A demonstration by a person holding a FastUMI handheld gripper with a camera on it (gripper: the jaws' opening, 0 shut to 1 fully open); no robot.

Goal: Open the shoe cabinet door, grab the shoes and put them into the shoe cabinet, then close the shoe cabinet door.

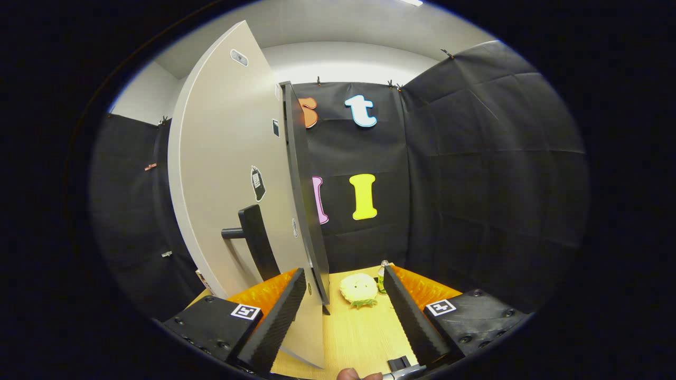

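Standing open, jaws straddle door (pixel 237 174) edge.

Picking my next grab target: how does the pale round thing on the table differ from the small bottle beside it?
The pale round thing is wide, low and soft-looking, lying flat with a green frill at its near edge; the small bottle is narrow and stands upright. The round thing lies ahead between the fingers of the open gripper; the bottle sits partly behind the right finger. Both rest on the wooden table, beyond the cabinet door.
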